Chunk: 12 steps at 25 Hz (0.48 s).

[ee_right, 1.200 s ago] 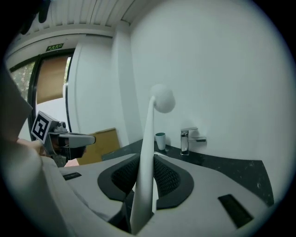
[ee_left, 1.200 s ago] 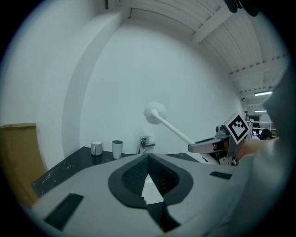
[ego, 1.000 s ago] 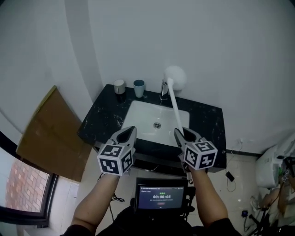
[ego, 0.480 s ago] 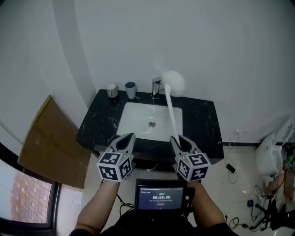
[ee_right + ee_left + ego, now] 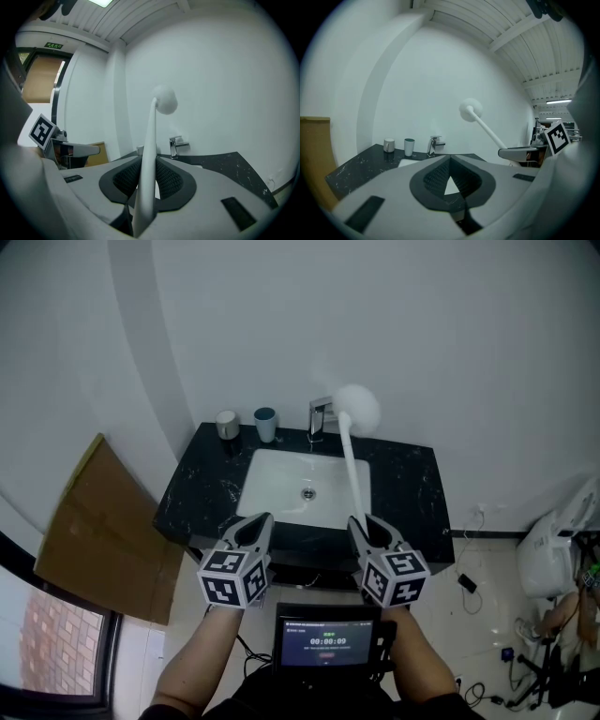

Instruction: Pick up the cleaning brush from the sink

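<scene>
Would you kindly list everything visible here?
white round-headed cleaning brush: one, white, above the basin
black marbled countertop: one, black, against wall
white rectangular sink basin: one, white, in countertop
chrome tap: one, silver, behind basin
grey cup: one, grey, countertop's back left
teal cup: one, teal, beside it
brown cardboard sheet: one, brown, left of countertop
timer screen: one, black, at chest
left gripper: one, grey, fingers together, empty
right gripper: one, grey, fingers clamping brush

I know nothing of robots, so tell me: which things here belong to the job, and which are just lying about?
Job:
brush, gripped in the right tongs
sink

Lying about:
grey cup
teal cup
tap
cardboard
screen
</scene>
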Each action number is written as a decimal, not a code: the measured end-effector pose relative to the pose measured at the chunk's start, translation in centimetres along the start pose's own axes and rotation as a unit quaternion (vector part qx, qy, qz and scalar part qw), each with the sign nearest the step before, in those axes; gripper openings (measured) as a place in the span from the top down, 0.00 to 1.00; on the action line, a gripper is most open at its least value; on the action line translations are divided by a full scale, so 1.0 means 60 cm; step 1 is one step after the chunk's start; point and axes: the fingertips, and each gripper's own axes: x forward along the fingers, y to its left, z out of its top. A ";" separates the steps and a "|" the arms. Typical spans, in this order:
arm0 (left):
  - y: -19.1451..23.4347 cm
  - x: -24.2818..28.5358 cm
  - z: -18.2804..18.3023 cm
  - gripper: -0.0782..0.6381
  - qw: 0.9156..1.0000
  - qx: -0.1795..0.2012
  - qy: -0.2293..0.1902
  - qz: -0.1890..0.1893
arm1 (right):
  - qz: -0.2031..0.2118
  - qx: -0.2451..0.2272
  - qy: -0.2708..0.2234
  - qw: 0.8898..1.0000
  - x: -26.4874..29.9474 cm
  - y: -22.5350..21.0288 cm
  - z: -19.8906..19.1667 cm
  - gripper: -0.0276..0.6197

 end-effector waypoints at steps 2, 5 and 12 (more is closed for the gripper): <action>0.004 0.001 -0.001 0.88 1.000 -0.002 0.000 0.001 | -0.001 0.002 0.001 1.000 0.002 0.000 -0.002 0.85; 0.005 0.002 -0.002 0.88 1.000 -0.001 0.000 0.000 | -0.002 -0.001 0.000 1.000 0.003 0.003 -0.001 0.85; 0.007 0.010 0.010 0.88 1.000 0.002 -0.001 0.004 | 0.000 -0.004 -0.007 1.000 0.009 -0.004 0.017 0.85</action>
